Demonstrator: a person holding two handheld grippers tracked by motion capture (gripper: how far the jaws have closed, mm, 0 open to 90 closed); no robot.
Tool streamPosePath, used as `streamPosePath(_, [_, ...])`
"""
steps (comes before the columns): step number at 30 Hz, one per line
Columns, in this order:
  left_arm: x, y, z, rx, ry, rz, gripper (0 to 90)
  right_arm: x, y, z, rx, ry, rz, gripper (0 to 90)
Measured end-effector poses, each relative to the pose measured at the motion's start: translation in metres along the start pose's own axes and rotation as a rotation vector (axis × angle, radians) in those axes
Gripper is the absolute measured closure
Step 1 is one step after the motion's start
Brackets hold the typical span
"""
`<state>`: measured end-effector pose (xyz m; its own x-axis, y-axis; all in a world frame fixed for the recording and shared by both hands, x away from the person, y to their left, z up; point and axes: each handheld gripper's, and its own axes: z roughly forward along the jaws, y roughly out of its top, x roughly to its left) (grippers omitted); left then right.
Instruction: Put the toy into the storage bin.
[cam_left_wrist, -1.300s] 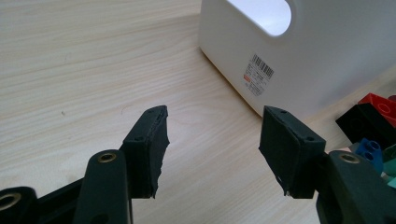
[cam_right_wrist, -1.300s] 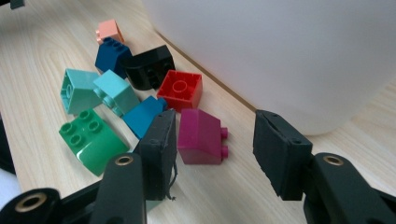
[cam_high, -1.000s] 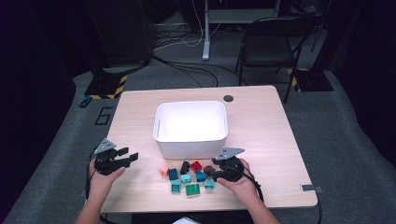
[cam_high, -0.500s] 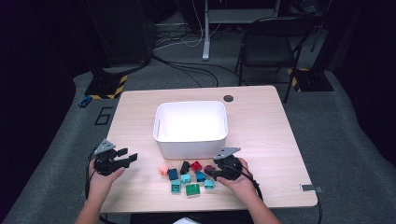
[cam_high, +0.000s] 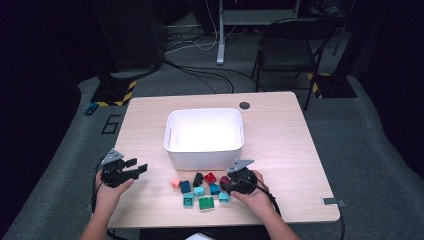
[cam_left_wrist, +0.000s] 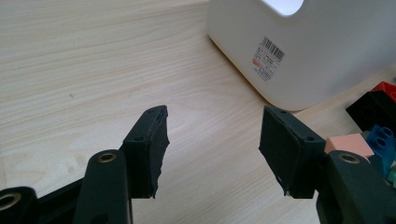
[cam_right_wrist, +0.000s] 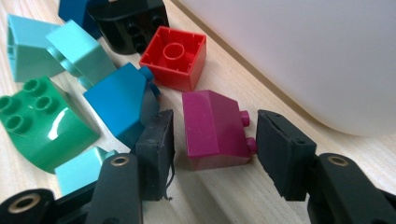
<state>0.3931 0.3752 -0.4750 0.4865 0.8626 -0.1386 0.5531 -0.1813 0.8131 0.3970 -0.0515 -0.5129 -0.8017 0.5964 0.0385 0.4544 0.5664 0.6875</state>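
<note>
Your right gripper (cam_right_wrist: 212, 140) fingers have just been closing around one magenta sloped plastic brick (cam_right_wrist: 215, 130), not yet pressing; your left gripper (cam_left_wrist: 212, 144) fingers stand released above the wooden surface (cam_left_wrist: 84, 70).

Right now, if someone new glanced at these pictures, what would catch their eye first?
Probably the big white bin in the middle of the wooden table, with bright toy bricks scattered before it. Next, the right gripper, whose jaws have just been closing around a magenta brick without yet pressing it. The left gripper hangs open at the table's left.

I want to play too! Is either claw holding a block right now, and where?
Not yet. The right gripper has been closing around the purple block, pads not touching it. The left gripper is open and empty.
</note>
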Motion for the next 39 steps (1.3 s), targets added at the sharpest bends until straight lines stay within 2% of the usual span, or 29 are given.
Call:
streamPosePath(2, [0.0,0.0,0.0,0.0,0.0,-0.001,41.5,0.0,0.0,0.001,0.004,-0.003,-0.006,48.1])
streamPosePath(6, [0.001,0.0,0.0,0.006,-0.001,-0.003,41.5,-0.002,-0.001,0.0,0.008,0.0,0.012,55.7])
streamPosePath(15, [0.002,-0.001,-0.001,0.005,-0.001,-0.004,41.5,-0.003,0.001,-0.006,-0.003,0.005,0.024,56.5])
streamPosePath(22, [0.002,-0.002,0.001,0.001,-0.001,-0.01,41.5,-0.001,0.005,-0.016,-0.019,0.002,-0.006,56.5])
streamPosePath(37, [0.004,-0.002,0.008,0.005,-0.012,-0.018,41.6,0.004,0.013,-0.059,-0.008,0.07,0.008,56.5])
streamPosePath(39, [0.004,-0.001,0.009,0.011,-0.015,-0.017,41.7,0.004,0.019,-0.07,-0.009,0.078,0.007,56.6])
